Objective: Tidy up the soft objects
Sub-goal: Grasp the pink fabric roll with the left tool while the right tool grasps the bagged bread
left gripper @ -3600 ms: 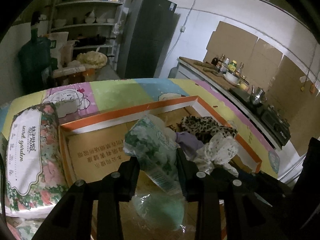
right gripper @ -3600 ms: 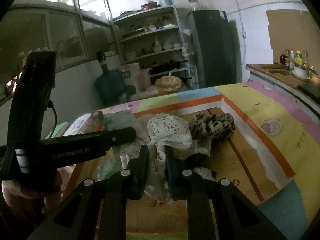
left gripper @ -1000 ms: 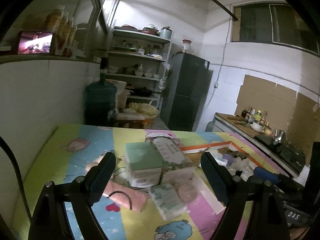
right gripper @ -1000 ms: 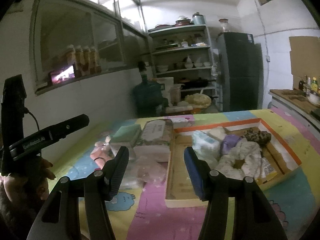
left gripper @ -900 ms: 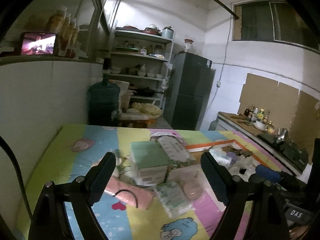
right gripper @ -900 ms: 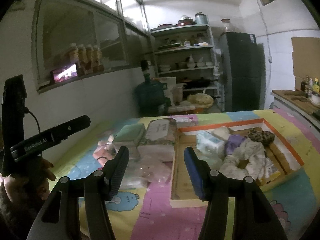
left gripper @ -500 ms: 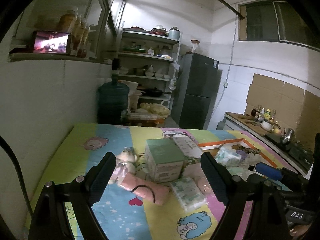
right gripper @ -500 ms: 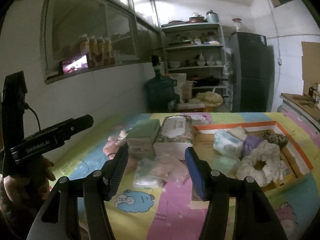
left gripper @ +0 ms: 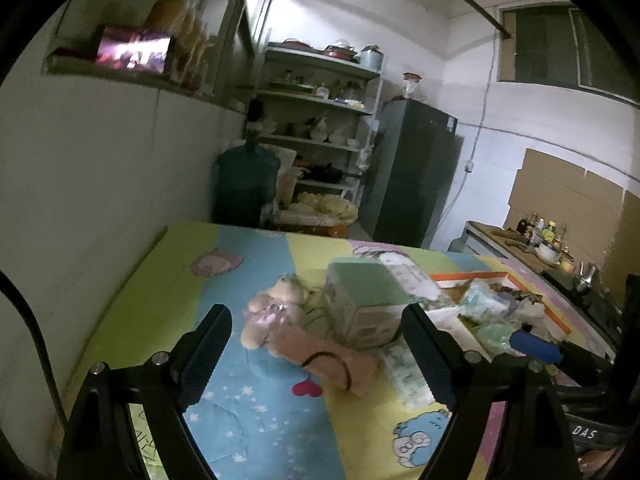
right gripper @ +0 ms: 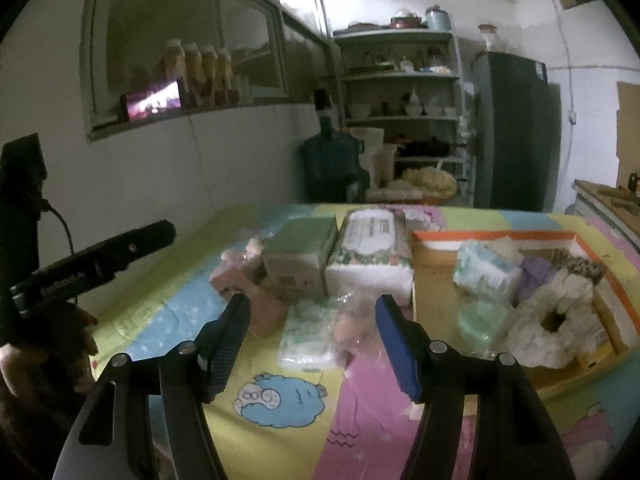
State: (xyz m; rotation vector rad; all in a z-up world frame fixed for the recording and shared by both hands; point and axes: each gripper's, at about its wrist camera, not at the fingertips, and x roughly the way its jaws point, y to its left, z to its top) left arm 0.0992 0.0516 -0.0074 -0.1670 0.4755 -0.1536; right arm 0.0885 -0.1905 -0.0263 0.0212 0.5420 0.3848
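Note:
My left gripper (left gripper: 318,356) is open and empty above the colourful mat, facing a small plush bear (left gripper: 269,309) and a rolled pink cloth (left gripper: 324,358) with a hair tie. My right gripper (right gripper: 312,344) is open and empty, held above a clear tissue pack (right gripper: 306,334) and a bagged pink item (right gripper: 352,322). The orange-rimmed cardboard tray (right gripper: 492,236) holds a tissue pack (right gripper: 486,268), a purple cloth, a leopard-print item (right gripper: 578,264), a white lace scrunchie (right gripper: 554,320) and a green bagged item (right gripper: 480,320).
A green-topped box (right gripper: 298,258) and a floral tissue pack (right gripper: 372,248) stand left of the tray. A wall runs along the mat's left side. A water jug (right gripper: 332,168), shelves and a fridge (right gripper: 516,128) stand behind. The left gripper's body (right gripper: 92,264) shows at left.
Both grippers let go of the soft items in the tray, opened wide and pulled back and up. The views now swing left over the loose items on the mat.

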